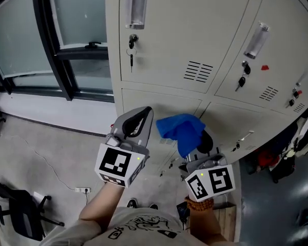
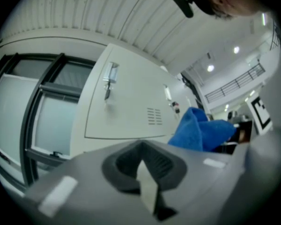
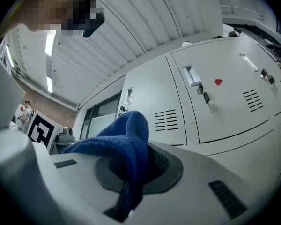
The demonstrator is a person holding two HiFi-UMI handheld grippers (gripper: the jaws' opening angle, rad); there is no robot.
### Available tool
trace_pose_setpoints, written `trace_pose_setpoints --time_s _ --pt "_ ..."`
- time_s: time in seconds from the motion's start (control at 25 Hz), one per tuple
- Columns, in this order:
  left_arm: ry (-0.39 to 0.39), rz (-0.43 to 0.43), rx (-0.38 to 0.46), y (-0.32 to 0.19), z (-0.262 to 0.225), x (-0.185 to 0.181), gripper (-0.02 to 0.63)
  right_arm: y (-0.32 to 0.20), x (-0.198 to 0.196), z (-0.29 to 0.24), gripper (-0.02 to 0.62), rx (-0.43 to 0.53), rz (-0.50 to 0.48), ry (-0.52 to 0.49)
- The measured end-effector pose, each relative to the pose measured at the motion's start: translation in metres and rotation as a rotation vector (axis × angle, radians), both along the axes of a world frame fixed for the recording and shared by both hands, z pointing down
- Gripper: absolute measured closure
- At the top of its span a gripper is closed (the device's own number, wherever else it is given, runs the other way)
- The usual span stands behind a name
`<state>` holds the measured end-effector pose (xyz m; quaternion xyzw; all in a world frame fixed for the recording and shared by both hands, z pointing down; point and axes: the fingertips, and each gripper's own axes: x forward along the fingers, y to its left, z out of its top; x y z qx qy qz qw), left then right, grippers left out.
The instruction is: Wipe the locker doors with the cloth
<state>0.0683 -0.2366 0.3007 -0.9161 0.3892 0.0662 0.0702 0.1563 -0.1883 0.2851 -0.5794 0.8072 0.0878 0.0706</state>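
Note:
A blue cloth (image 1: 180, 129) is bunched up in front of the beige locker doors (image 1: 179, 29), and my right gripper (image 1: 201, 143) is shut on it. In the right gripper view the blue cloth (image 3: 124, 146) hangs folded between the closed jaws. My left gripper (image 1: 138, 121) is beside it on the left, shut with nothing in it, a short way off the lockers. In the left gripper view the blue cloth (image 2: 201, 130) shows at the right, before an upper locker door (image 2: 131, 102) with a handle and a vent.
Keys hang from the door locks (image 1: 132, 47). A red mark (image 1: 265, 67) sits on the right upper door. A dark-framed window (image 1: 56, 40) stands left of the lockers. A black chair (image 1: 18, 209) and a wall socket (image 1: 82, 190) are on the floor at lower left.

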Motion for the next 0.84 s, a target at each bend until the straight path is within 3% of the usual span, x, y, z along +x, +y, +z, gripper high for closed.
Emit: trace_pose_setpoints --time_s 0.84 --pt "-0.007 0.005 -0.002 -0.0032 -0.0034 0.0014 0.604 -0.0014 -0.0011 -0.0018 0.568 -0.004 -0.006 -0.008"
